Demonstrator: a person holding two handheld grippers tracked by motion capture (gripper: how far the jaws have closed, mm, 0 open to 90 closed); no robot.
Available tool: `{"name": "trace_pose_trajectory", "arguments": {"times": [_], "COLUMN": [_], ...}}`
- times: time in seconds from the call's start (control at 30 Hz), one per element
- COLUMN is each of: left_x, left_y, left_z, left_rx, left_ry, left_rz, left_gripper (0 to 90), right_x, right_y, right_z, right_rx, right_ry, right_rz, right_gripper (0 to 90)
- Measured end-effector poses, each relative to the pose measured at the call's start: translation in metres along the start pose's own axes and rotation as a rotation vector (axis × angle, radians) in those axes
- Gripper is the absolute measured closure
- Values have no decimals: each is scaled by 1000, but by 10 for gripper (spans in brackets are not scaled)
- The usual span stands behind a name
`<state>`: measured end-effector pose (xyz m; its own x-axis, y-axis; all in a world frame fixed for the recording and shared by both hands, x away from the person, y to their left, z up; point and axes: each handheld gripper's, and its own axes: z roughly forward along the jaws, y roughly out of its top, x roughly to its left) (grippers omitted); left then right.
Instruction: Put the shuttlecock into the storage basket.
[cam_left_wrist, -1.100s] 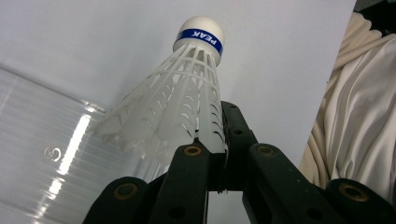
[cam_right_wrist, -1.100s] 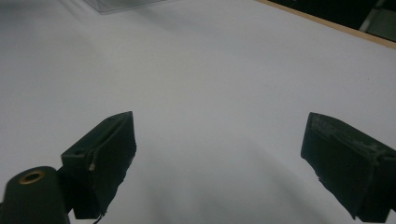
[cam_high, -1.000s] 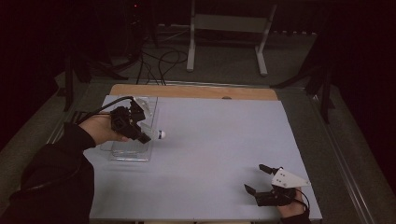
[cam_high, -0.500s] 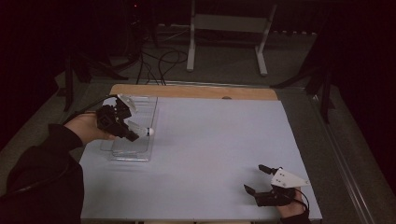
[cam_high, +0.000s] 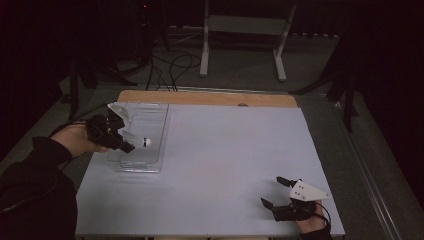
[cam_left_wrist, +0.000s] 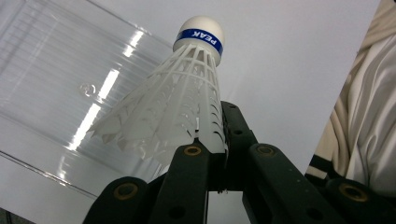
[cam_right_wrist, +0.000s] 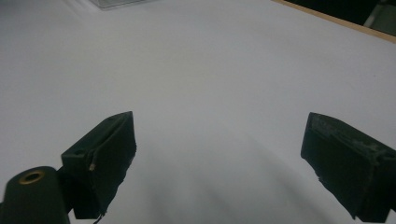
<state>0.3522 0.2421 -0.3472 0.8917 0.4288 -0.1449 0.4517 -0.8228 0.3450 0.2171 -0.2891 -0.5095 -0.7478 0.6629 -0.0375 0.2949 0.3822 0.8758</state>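
one shuttlecock, pinched by its skirt in your left hand-held gripper above the clear tray; your right hand-held gripper rests spread on the bench.

The high view is dim: the room beyond the worktop sinks into near black, and the pale worktop sheet is the only evenly lit surface. The picture is soft and slightly grainy. In the left gripper view light falls from above, throwing bright streaks of glare across the clear plastic tray; the shuttlecock is sharp and brightly lit, its "PEAK" band readable, while the near jaws are darker and a little soft. In the right gripper view the sheet reads as flat grey-white, with faint diffuse shadow between the blurred jaws.
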Motion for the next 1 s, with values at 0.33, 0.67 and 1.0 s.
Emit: {"name": "trace_pose_trajectory", "arguments": {"times": [0.33,0.67,1.0], "left_x": [11,18,19], "left_y": [-9,-12,-10], "left_z": [8,26,43], "left_rx": [-18,-12,6], "left_ry": [1,-5,18], "left_rz": [-28,-2,61], "left_gripper": [897,897,897], "right_x": [0,0,0], "right_y": [0,-1,-1], "right_z": [0,1,1], "right_rx": [2,7,13], "right_ry": [0,6,7], "right_rz": [2,3,5], "right_gripper": [101,101,102]}}
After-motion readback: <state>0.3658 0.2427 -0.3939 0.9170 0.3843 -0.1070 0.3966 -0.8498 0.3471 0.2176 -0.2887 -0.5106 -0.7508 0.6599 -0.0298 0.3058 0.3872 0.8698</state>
